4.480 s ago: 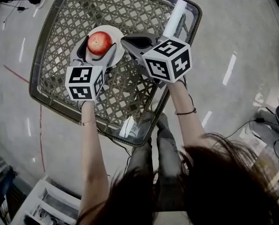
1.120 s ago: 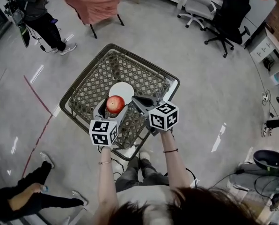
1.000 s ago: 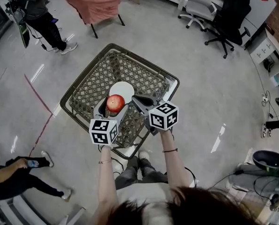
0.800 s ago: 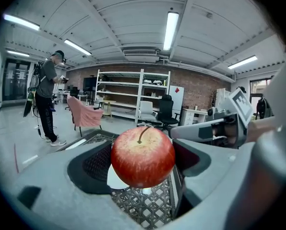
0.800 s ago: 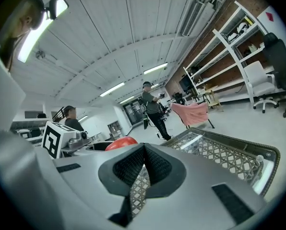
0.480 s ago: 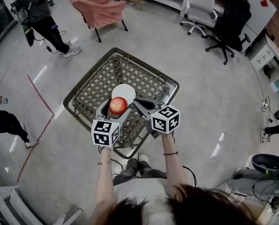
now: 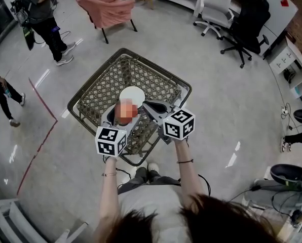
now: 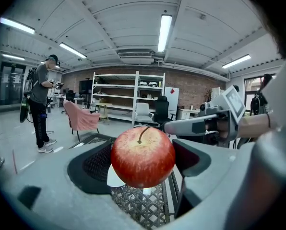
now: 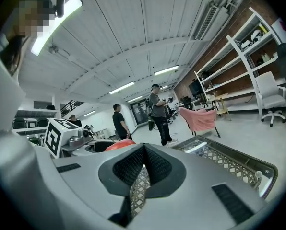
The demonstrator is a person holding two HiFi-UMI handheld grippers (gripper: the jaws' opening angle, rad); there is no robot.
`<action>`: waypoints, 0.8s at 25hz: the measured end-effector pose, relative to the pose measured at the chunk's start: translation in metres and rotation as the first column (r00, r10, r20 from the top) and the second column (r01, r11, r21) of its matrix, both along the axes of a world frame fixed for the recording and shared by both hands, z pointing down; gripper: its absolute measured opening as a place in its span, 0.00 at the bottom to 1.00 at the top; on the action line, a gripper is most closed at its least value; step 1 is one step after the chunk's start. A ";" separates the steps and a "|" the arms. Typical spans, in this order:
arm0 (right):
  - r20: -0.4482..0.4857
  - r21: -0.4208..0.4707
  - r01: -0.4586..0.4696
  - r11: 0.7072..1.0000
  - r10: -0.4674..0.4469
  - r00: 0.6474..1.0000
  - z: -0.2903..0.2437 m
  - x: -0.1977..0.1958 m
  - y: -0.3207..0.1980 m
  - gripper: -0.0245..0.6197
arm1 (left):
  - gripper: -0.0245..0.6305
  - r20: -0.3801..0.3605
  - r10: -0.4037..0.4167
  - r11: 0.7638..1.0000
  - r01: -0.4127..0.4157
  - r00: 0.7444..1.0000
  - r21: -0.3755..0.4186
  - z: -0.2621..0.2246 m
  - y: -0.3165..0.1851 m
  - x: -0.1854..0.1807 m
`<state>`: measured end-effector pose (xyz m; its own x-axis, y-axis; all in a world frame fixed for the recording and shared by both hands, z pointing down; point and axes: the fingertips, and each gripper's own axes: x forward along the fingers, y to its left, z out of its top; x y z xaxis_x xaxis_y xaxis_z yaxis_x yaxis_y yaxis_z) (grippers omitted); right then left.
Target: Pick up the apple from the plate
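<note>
A red apple [image 8: 143,156] hangs in the air between the two dark pads of my left gripper [image 8: 142,161], which is shut on it. In the head view the apple [image 7: 125,110] is under a mosaic patch, just nearer than the white plate [image 7: 133,93] on the wicker table [image 7: 103,87]. The plate [image 8: 114,177] shows below the apple with nothing on it. My right gripper [image 7: 145,104] hovers right of the apple, apart from it. Its jaws [image 9: 142,166] are shut with nothing between them, and the apple [image 9: 118,145] peeks over them at the left.
The wicker table has a raised metal rim [image 7: 184,87]. A pink-draped chair [image 7: 104,8] and office chairs [image 7: 242,19] stand beyond it. One person [image 7: 39,16] stands at the far left and another [image 7: 4,92] walks there. A red line [image 7: 39,135] crosses the floor.
Since 4.5 s ago the apple has come up off the plate in my left gripper and the view is higher. Over the last second both grippers barely shifted; people on the left walked about.
</note>
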<state>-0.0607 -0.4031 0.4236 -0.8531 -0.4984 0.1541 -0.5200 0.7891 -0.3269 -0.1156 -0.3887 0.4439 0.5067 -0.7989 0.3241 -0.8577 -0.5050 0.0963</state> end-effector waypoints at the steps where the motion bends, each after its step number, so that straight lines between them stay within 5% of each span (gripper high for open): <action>1: -0.001 0.005 0.002 1.000 -0.002 1.000 -0.001 0.000 0.001 0.05 | 0.65 0.002 0.001 1.000 -0.001 1.000 0.002 -0.001 0.001 0.000; 20: 0.007 0.045 0.020 0.999 -0.020 1.000 -0.009 -0.005 0.005 0.05 | 0.65 0.001 0.001 1.000 -0.001 1.000 0.013 -0.005 0.005 -0.004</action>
<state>-0.0659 -0.3981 0.4151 -0.8639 -0.4878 0.1256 -0.5020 0.8132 -0.2945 -0.1197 -0.3841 0.4390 0.5076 -0.8022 0.3143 -0.8571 -0.5073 0.0894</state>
